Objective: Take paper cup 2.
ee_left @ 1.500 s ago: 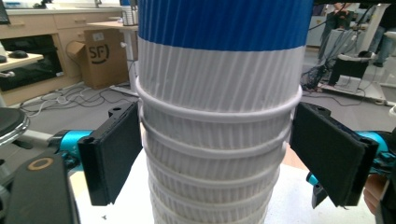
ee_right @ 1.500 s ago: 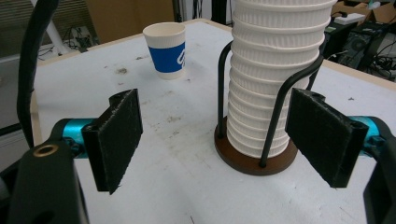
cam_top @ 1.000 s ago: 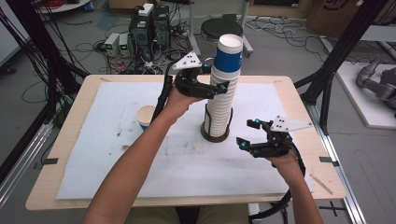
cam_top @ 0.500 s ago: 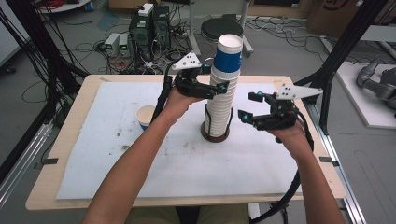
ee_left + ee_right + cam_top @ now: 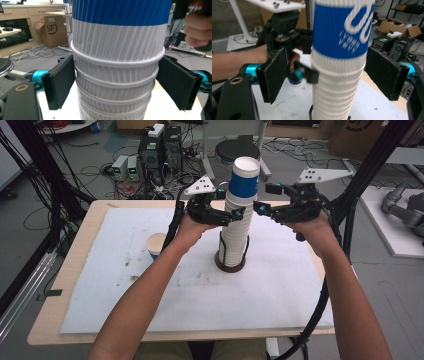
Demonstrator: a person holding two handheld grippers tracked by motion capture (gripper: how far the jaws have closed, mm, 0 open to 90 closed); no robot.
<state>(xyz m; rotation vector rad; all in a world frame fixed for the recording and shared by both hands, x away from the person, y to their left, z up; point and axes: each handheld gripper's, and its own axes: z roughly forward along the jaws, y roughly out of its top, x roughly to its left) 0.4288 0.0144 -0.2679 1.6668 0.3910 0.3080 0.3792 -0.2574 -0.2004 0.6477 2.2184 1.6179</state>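
Left gripper (image 5: 239,213) clamps the cup stack (image 5: 237,227) below the blue top cup (image 5: 243,180). Right gripper (image 5: 257,208) open, jaws straddling the stack, pads clear.

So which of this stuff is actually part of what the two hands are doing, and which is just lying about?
In the job:
- stack of paper cups
- top cup, blue-banded
- dark round holder under the stack
- left gripper, clamped on the stack
- right gripper, jaws apart around the top cup
- single cup standing alone, probably

Lying about:
- computer boxes on the floor
- black stool
- cardboard box
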